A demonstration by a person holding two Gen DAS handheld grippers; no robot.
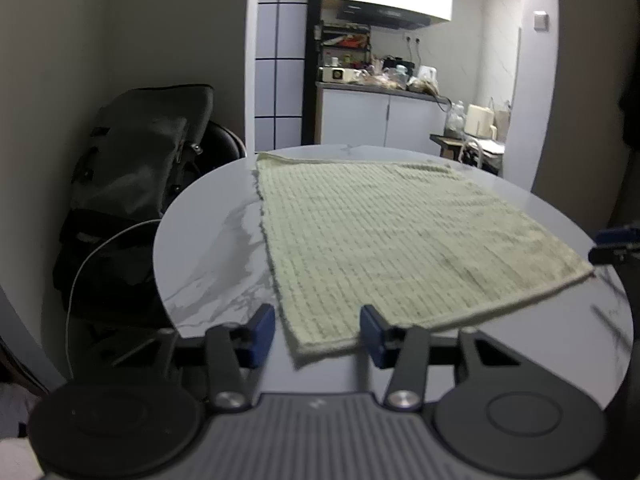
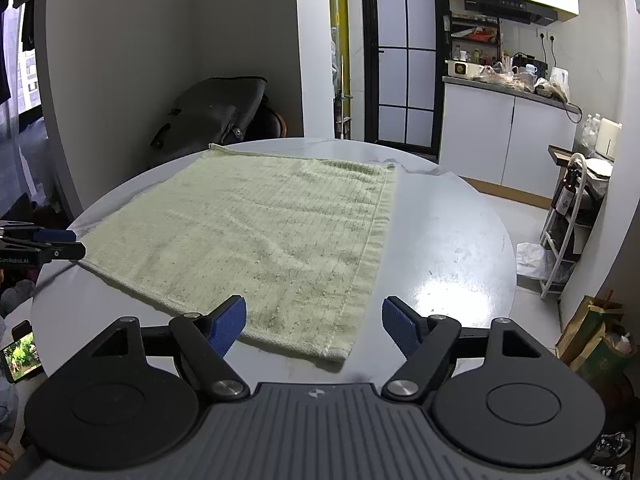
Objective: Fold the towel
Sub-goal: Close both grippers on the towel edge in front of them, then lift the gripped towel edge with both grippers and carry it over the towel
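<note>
Reaching in with the left gripper (image 1: 318,334), jaws wide apart and holding nothing, right in front of the near left corner of the towel (image 1: 384,236). Same for the right gripper (image 2: 314,326): jaws wide apart, empty, lined up with the near right corner.

Lying flat and spread out on the round white surface (image 2: 448,248), that green towel, with its near edge close to both grippers and its far edge near the far rim. Not folded at all yet.

Next, probably: grab both near corners together. To do that well:

- Slide each gripper forward and low, so one blue pad (image 2: 226,324) goes under the corner and the other goes over it.
- Take a good bite of cloth, not just the thin hem, so it does not slip out.
- Squeeze both sides at about the same time.
- Lift just a little, then carry the near edge over to meet the far edge, keeping it straight.

Hard to say from the blurry left view whether the left corner lies flat or curls up a bit, so go slowly there.
</note>
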